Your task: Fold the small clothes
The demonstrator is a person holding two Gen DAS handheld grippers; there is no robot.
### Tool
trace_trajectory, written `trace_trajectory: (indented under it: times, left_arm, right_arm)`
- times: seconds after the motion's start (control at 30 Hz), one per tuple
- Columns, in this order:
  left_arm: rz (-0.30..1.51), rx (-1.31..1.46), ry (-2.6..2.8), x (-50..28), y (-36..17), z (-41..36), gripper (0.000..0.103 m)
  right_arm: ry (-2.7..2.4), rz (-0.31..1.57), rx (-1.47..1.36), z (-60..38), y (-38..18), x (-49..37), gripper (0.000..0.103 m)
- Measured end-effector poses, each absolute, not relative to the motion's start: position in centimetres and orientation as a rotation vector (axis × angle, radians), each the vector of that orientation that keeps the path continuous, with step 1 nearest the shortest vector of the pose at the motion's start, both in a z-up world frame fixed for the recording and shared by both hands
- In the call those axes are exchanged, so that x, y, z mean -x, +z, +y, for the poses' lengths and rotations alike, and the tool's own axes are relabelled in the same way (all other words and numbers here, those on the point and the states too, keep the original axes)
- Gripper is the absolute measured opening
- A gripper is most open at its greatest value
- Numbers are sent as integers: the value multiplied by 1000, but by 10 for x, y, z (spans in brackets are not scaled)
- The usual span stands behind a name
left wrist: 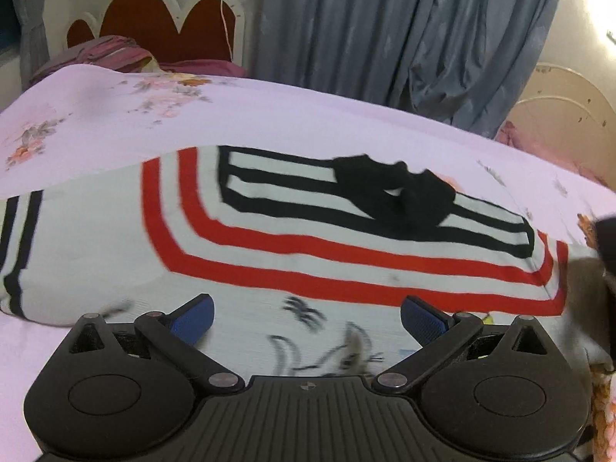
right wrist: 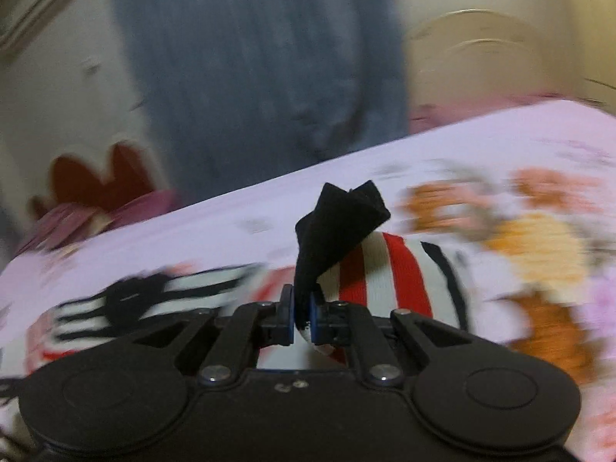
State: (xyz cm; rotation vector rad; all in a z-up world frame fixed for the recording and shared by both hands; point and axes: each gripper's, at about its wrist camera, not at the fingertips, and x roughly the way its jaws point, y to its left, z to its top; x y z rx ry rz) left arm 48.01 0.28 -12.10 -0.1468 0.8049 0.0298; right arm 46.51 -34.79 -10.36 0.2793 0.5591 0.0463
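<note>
- Fingers (left wrist: 200,317) of our left gripper (left wrist: 307,317) stand wide and empty above the striped garment (left wrist: 346,246), which lies spread on the bed (left wrist: 115,115), ready to take an edge.
- Our right gripper (right wrist: 302,313) pinches the garment's black edge (right wrist: 335,223), lifting it for a fold.

White knit garment (left wrist: 238,254) with red and black stripes lies spread flat on your bed, black collar (left wrist: 396,196) bunched at centre. In right wrist view, black-trimmed corner (right wrist: 338,227) stands lifted, pinched, striped fabric trailing below.
</note>
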Motion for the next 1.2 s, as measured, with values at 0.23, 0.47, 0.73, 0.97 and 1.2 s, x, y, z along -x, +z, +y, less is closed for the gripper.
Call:
trace_trajectory:
  times: [0.23,0.47,0.73,0.97,1.2]
  left_arm:
    - [835,207,39,-476,-127,50,67]
    - [816,321,-96,-479,-126,54,77]
    - [874,379,-265,-513,-146,0,86]
    - [900,316,-286,-536,-164,-35,11]
    - [649,215,-182,-514,-108,-4,10]
  right_arm:
    - [245,681,-164,-226,-128,-489,8]
    - [305,748,-72,-175,-147,-485,32]
    - [156,512,-154,-242,-88,-442,23]
    - [-130,460,-291,-333,-76,-417,22]
    - [-232,511,-463,-379,-98,-409,22]
